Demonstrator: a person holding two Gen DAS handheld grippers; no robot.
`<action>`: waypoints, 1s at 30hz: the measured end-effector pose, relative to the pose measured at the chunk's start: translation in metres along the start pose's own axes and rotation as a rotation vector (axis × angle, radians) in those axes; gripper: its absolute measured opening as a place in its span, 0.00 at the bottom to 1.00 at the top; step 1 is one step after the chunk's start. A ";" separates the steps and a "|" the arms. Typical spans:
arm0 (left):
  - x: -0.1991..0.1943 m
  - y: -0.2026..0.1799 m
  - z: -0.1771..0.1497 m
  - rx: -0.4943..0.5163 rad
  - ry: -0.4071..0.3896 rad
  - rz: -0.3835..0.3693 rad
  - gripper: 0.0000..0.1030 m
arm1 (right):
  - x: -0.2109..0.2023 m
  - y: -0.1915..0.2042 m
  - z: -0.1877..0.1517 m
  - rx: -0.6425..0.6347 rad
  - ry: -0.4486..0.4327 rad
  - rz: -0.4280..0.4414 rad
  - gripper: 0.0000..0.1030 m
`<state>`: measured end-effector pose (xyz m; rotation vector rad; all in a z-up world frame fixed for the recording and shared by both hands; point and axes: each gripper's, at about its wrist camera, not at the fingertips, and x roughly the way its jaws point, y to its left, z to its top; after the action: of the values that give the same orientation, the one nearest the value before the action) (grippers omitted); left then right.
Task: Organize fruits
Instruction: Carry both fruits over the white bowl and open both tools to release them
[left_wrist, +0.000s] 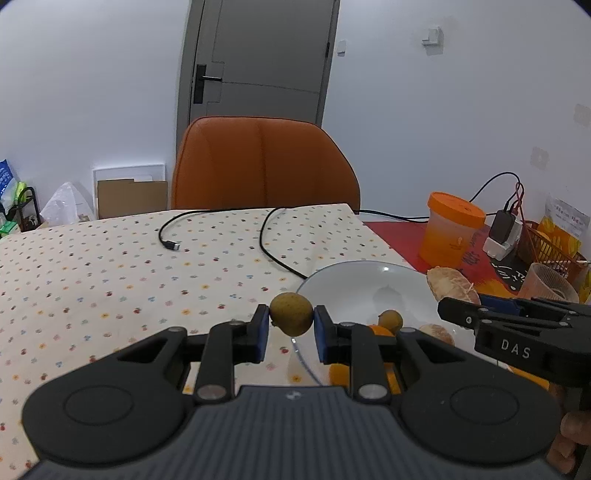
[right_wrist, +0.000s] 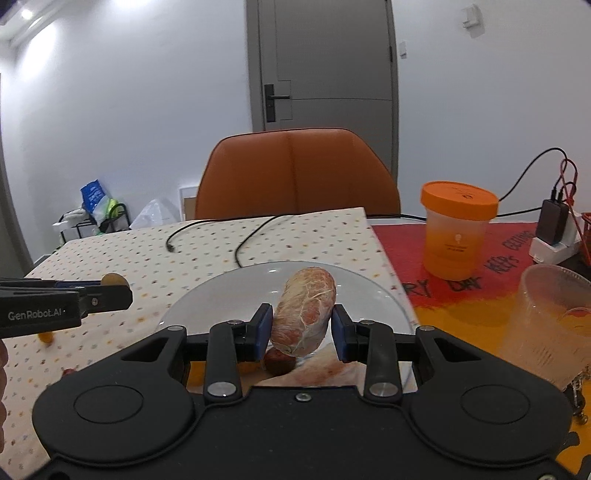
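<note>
Two grippers are at work over the table, each clamped on a piece of fruit. The left gripper (left_wrist: 290, 325) has its blue pads pressed against the sides of a small round yellow-brown fruit (left_wrist: 290, 313), held in the air just off the near-left rim of the white plate (left_wrist: 343, 275). The right gripper (right_wrist: 302, 328) grips a peeled pinkish citrus segment (right_wrist: 305, 311) upright between its pads, above the plate's near half. In the left wrist view the right gripper shows as a black body at the plate's right edge, with a person's fingers (left_wrist: 570, 439) under it.

On the plate, seen past the left gripper's fingers, lie a second small yellow-brown fruit (left_wrist: 390, 320) and some orange pieces (left_wrist: 380, 330); a small dark reddish fruit (right_wrist: 279, 361) sits at the plate's near rim under the held segment. The plate rests on a dotted tablecloth (left_wrist: 110, 280), where a black cable (left_wrist: 168, 230) loops beyond the plate. To the plate's right, on a red printed mat (right_wrist: 461, 284), stands an orange-lidded tub (right_wrist: 456, 229), with a clear ribbed cup (right_wrist: 550, 321) nearer the camera and a charger (right_wrist: 554, 221) further right. Beyond the plate, behind the table's far edge, stands an orange chair (left_wrist: 264, 166) before a grey door (left_wrist: 258, 59).
</note>
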<state>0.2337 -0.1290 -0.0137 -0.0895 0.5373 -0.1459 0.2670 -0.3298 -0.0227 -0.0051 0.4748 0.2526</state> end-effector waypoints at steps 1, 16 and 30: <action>0.002 -0.002 0.001 0.003 0.002 -0.001 0.23 | 0.001 -0.003 0.000 0.003 0.000 -0.004 0.32; 0.019 -0.024 0.008 0.048 -0.006 -0.032 0.26 | 0.014 -0.021 -0.002 0.034 0.010 -0.010 0.32; 0.003 0.016 0.003 -0.031 0.012 0.055 0.33 | 0.025 -0.025 -0.001 0.088 -0.026 0.014 0.58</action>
<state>0.2396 -0.1140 -0.0142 -0.1036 0.5539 -0.0843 0.2940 -0.3480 -0.0367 0.0878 0.4598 0.2450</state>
